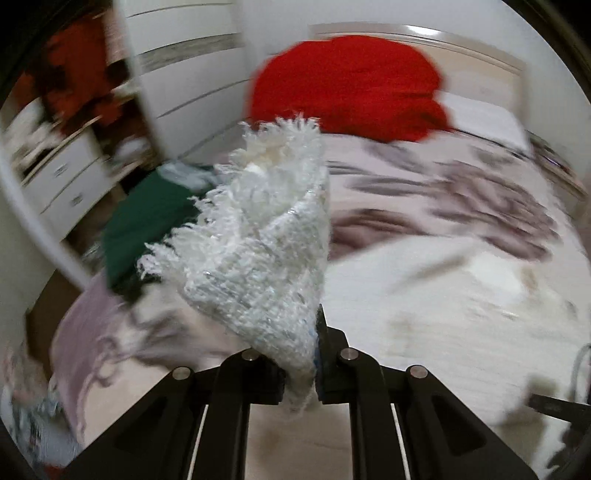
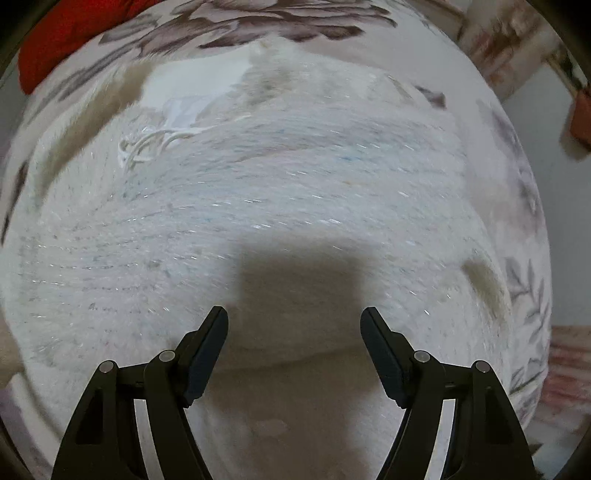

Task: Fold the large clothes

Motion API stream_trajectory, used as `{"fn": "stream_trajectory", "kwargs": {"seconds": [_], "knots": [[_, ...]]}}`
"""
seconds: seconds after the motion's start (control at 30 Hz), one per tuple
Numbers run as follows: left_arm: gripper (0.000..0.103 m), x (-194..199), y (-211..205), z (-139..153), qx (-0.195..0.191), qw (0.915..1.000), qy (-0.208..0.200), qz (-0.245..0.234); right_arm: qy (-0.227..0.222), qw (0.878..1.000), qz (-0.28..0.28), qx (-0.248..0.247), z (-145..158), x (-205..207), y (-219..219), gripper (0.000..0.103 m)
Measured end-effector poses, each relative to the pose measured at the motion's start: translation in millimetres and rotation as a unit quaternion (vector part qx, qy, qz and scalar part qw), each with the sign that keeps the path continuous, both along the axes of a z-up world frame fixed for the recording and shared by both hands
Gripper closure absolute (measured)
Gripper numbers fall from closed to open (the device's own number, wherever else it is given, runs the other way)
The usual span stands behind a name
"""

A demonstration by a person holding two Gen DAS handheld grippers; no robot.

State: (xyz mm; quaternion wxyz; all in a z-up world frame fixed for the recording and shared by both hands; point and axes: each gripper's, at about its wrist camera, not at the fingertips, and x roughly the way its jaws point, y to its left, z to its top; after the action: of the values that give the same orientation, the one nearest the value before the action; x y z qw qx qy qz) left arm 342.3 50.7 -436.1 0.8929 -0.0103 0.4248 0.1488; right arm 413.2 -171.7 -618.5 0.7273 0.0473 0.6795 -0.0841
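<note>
L gripper (image 1: 314,354) clenched on white fringed knit garment (image 1: 258,229), lifted; R gripper (image 2: 294,317) released, jaws apart above garment on floral bedspread (image 2: 258,22).

No text, label, brand, number or sign can be read in either view. Motion blur smears most surfaces, and nothing legible shows on them.
</note>
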Motion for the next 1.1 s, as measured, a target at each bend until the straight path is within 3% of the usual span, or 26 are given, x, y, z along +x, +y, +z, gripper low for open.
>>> {"fn": "stream_trajectory", "kwargs": {"seconds": [0.17, 0.27, 0.4, 0.47, 0.5, 0.57, 0.6, 0.63, 0.67, 0.7, 0.8, 0.9, 1.0, 1.1], "knots": [[0.095, 15, -123, -4, -0.041, 0.9939, 0.021, -0.1, 0.006, 0.997, -0.061, 0.051, 9, -22, -65, 0.027], [0.095, 23, -198, -27, -0.056, 0.9863, 0.049, -0.147, 0.009, 0.993, -0.097, 0.061, 10, -39, -116, 0.027], [0.094, 33, -252, -60, -0.062, 0.9792, 0.096, -0.168, 0.019, 0.99, -0.127, 0.056, 2, -52, -182, 0.027], [0.09, 39, -270, -79, -0.057, 0.9743, 0.127, -0.177, 0.022, 0.986, -0.147, 0.073, -3, -62, -213, 0.027], [0.082, 42, -275, -86, -0.049, 0.9724, 0.14, -0.179, 0.022, 0.985, -0.154, 0.08, -3, -66, -222, 0.027], [0.071, 45, -276, -94, -0.056, 0.9692, 0.148, -0.188, 0.015, 0.98, -0.168, 0.104, -4, -72, -242, 0.027], [0.055, 43, -273, -95, -0.063, 0.9675, 0.151, -0.192, 0.011, 0.978, -0.173, 0.118, -5, -72, -252, 0.027], [0.026, 40, -269, -95, -0.068, 0.9661, 0.155, -0.195, 0.004, 0.973, -0.181, 0.14, -5, -74, -262, 0.027], [0.015, 39, -267, -94, -0.071, 0.9649, 0.16, -0.196, -0.001, 0.969, -0.188, 0.159, -6, -74, -270, 0.027], [0.01, 35, -263, -90, -0.08, 0.9639, 0.16, -0.197, -0.006, 0.966, -0.193, 0.174, -7, -75, -272, 0.027], [0.01, 20, -241, -72, -0.089, 0.9685, 0.144, -0.182, -0.03, 0.949, -0.204, 0.24, -1, -70, -273, 0.027], [0.01, 11, -199, -58, -0.064, 0.9794, 0.134, -0.137, -0.045, 0.935, -0.189, 0.297, 1, -55, -254, 0.027], [0.01, 9, -150, -54, -0.01, 0.9874, 0.138, -0.077, -0.046, 0.931, -0.158, 0.327, -1, -29, -224, 0.027], [0.01, 15, -116, -68, 0.017, 0.9868, 0.157, -0.036, -0.028, 0.929, -0.13, 0.345, -11, -1, -198, 0.027]]}}
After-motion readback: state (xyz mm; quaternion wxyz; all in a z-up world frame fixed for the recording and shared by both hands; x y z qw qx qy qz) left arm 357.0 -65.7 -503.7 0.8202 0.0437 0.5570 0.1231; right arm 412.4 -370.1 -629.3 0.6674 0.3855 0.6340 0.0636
